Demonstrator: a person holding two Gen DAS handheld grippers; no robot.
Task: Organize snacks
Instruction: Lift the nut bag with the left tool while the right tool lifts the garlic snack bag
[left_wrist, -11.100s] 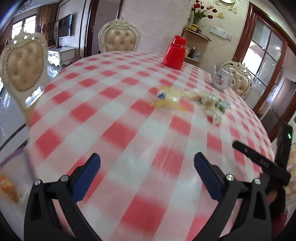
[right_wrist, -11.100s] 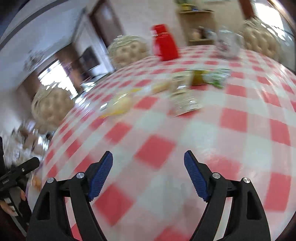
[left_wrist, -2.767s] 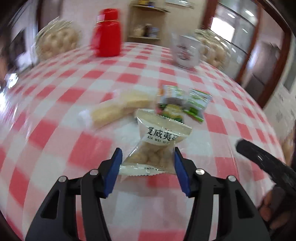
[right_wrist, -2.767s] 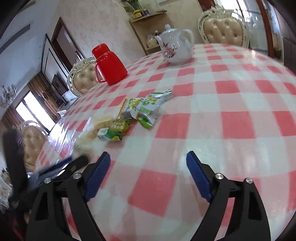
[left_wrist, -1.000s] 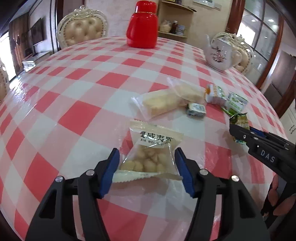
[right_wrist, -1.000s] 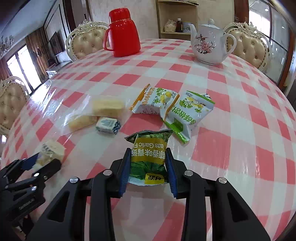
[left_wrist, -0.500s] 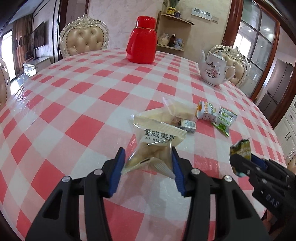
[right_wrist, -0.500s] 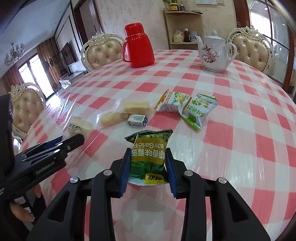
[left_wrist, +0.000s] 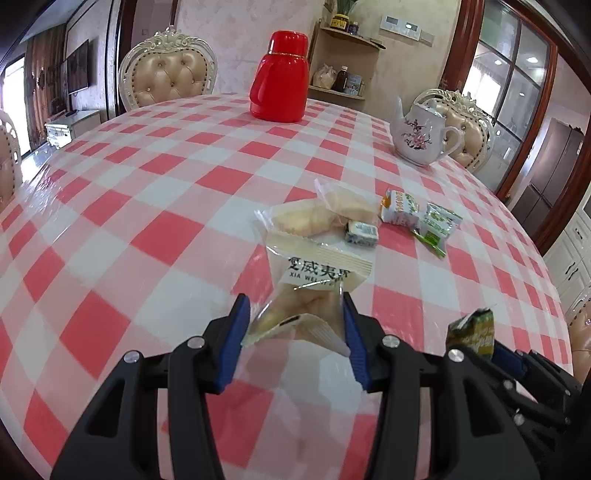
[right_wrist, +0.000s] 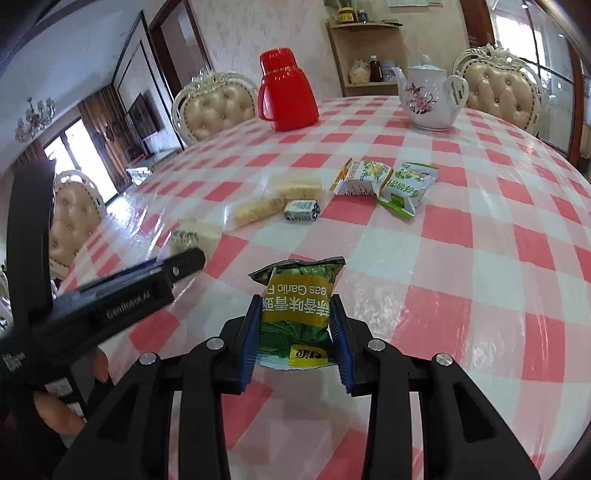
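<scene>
My left gripper (left_wrist: 293, 325) is shut on a clear pack of round biscuits (left_wrist: 314, 280) and holds it above the checked table (left_wrist: 110, 206). My right gripper (right_wrist: 293, 332) is shut on a green garlic-pea packet (right_wrist: 295, 299), lifted off the table; the packet also shows in the left wrist view (left_wrist: 474, 332). On the table lie two clear packs of yellow cakes (right_wrist: 273, 201), a small blue-white sweet (right_wrist: 302, 210), an orange-white packet (right_wrist: 360, 177) and a green packet (right_wrist: 406, 186).
A red thermos jug (left_wrist: 280, 77) and a white flowered teapot (left_wrist: 421, 138) stand at the far side. Cream padded chairs (left_wrist: 170, 79) ring the round table. The left gripper's body (right_wrist: 110, 295) shows at the left of the right wrist view.
Both grippers have lifted and drawn back from the snack pile with their packets. The left gripper has tightened on the biscuit pack, which now crumples between the fingers.
</scene>
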